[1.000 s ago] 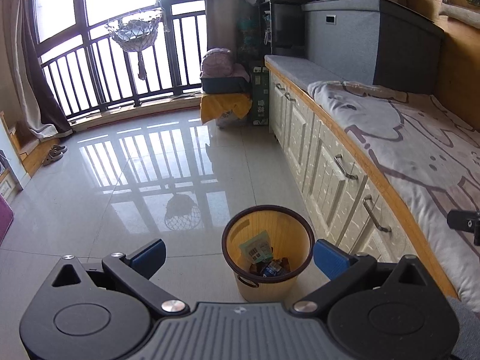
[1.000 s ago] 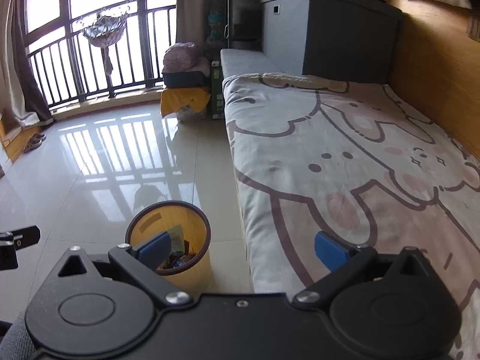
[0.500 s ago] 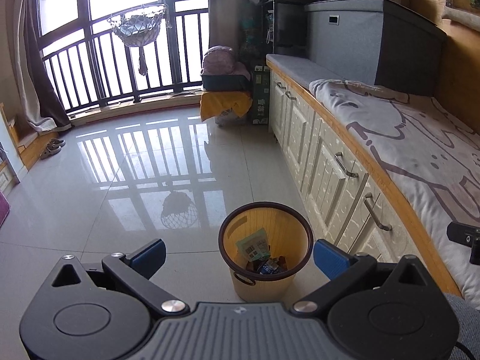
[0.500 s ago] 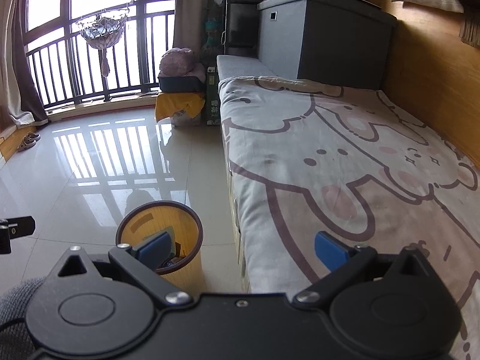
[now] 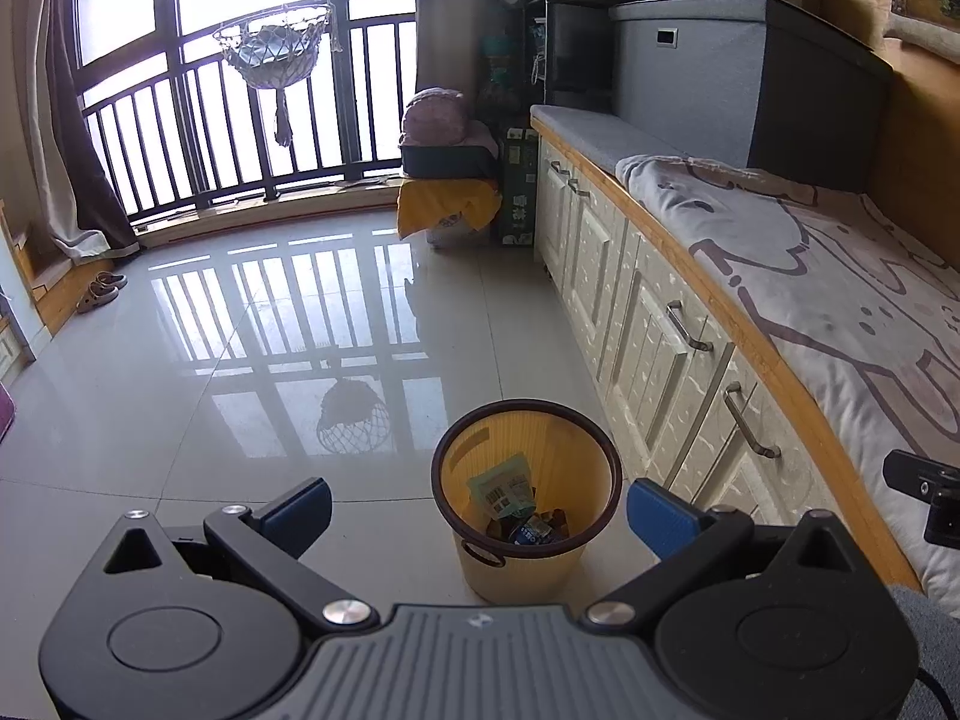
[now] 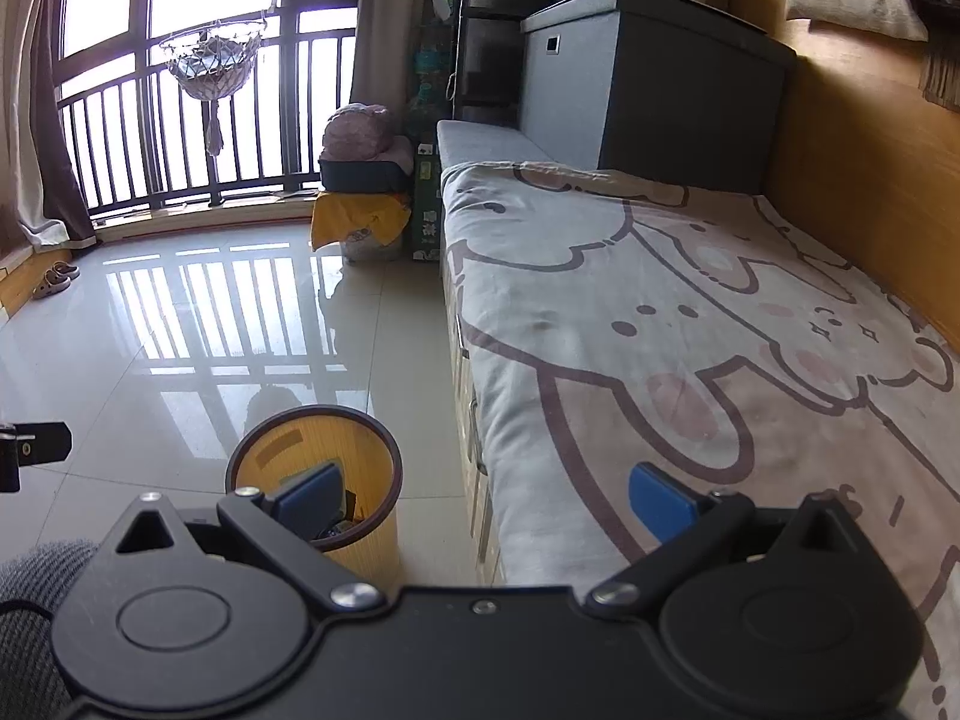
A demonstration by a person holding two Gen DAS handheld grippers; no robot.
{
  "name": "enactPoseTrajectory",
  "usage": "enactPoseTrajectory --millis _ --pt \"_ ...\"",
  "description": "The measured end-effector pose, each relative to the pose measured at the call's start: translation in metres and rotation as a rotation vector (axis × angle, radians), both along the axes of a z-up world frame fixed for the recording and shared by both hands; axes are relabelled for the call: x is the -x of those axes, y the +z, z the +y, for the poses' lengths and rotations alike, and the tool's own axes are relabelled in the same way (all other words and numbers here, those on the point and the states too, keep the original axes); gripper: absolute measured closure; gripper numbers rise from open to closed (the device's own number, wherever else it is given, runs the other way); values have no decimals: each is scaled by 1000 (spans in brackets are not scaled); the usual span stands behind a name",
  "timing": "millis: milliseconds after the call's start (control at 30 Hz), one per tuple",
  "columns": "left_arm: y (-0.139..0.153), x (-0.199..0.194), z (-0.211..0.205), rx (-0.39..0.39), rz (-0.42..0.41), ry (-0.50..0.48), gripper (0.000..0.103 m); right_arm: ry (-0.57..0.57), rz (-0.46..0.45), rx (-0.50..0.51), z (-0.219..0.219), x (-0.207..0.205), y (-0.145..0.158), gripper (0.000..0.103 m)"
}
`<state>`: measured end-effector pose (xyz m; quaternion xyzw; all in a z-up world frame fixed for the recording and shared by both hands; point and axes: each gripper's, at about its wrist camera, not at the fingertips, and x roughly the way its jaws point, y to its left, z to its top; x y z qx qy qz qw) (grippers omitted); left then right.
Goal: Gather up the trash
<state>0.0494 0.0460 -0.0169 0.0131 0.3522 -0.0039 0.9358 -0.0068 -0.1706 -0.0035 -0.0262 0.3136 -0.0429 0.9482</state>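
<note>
A yellow waste bin [image 5: 498,576] with a dark rim stands on the tiled floor beside the cabinet bed. Inside it lie a green wrapper [image 5: 503,485] with a barcode and a few small dark packets [image 5: 531,531]. My left gripper [image 5: 477,507] hangs open above the bin's near side, nothing between its blue pads. The right wrist view shows the same bin [image 6: 366,540] at lower left, partly behind the left blue pad. My right gripper [image 6: 486,501] is open and empty, over the bed's front edge.
A bed [image 6: 690,360] with a cartoon-print blanket runs along the right over white drawers [image 5: 672,348]. A grey storage box [image 5: 738,72] sits at its far end. A yellow-draped stool [image 5: 447,210], slippers [image 5: 99,291] and a balcony railing [image 5: 198,138] lie beyond the glossy floor [image 5: 240,360].
Both cameras have risen and drawn back a little, so the bin sits lower and farther in each view. Both grippers stay open and empty.
</note>
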Motion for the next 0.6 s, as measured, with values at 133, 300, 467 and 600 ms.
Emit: enactPoseTrajectory --millis 133,300,467,600 --pt "0 0 -1 0 1 -1 0 -2 2 -5 0 0 0 0" --pt "-1 -1 -3 0 4 -4 0 -1 2 -4 0 0 0 0" --pt "-2 -1 -3 0 4 -3 0 -2 2 -5 0 0 0 0" --pt "-2 -1 -4 -1 6 -4 0 -4 3 -8 -1 -1 -1 0"
